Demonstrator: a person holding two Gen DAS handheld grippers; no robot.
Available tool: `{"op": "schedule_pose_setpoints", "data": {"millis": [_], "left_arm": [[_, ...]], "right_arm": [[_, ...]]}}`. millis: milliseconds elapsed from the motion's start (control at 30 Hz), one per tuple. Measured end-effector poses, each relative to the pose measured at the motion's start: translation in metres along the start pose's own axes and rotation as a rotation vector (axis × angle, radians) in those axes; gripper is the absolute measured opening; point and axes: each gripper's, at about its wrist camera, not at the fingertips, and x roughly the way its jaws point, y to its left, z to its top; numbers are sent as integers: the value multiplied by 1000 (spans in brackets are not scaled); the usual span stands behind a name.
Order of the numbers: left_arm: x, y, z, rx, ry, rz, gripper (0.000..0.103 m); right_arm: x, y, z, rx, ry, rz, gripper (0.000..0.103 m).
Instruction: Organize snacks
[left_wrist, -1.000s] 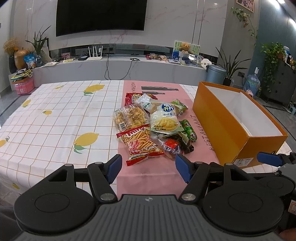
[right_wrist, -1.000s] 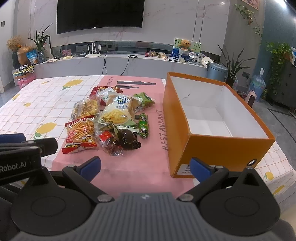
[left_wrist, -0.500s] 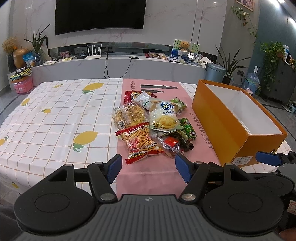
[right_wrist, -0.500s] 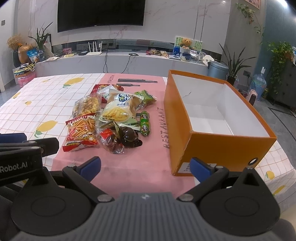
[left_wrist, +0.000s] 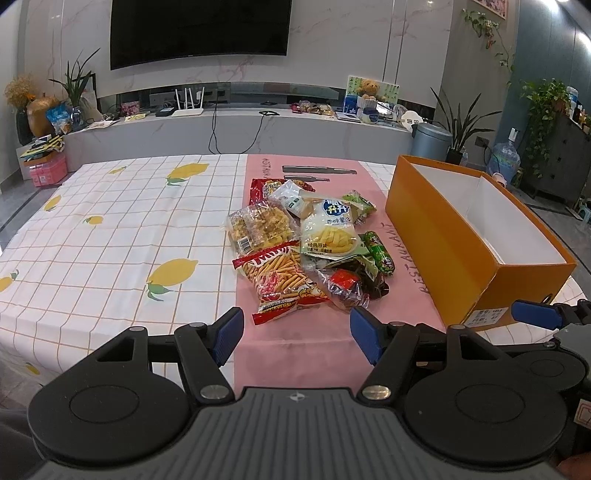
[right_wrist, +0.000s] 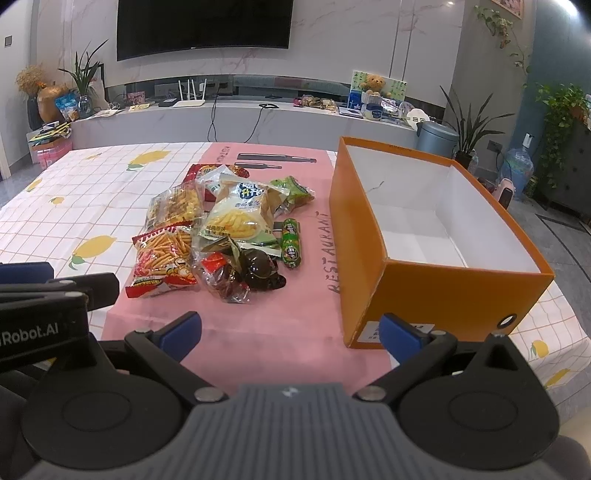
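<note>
1. The snack pile (left_wrist: 303, 247) lies on the pink runner (left_wrist: 314, 332), just left of the orange box (right_wrist: 436, 295), which is empty.
2. Compared with one second ago nothing has changed: no packet has moved, so I judge that the sorting has not begun.
3. The left gripper (left_wrist: 297, 334) and the right gripper (right_wrist: 291, 334) hover near the pile, tilted down, jaws wide apart, holding nothing.

Marble wall with black television (left_wrist: 199, 31), long grey console (left_wrist: 236, 131) (cluttered), potted plants (left_wrist: 460, 123), glossy floor.
</note>
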Motion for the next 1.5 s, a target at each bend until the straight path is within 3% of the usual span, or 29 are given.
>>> {"op": "schedule_pose_setpoints", "data": {"millis": [1100,1267,1500], "left_arm": [[7,8,-3,-23,40,12,77],[-1,6,-3,34,-27,1,76],[-5,9,4,5,-65,-49,76]], "right_arm": [[3,7,-4,-11,1,32,100],[3,6,-4,16,-20,74,100],[-2,2,-1,32,-107,136,100]]}}
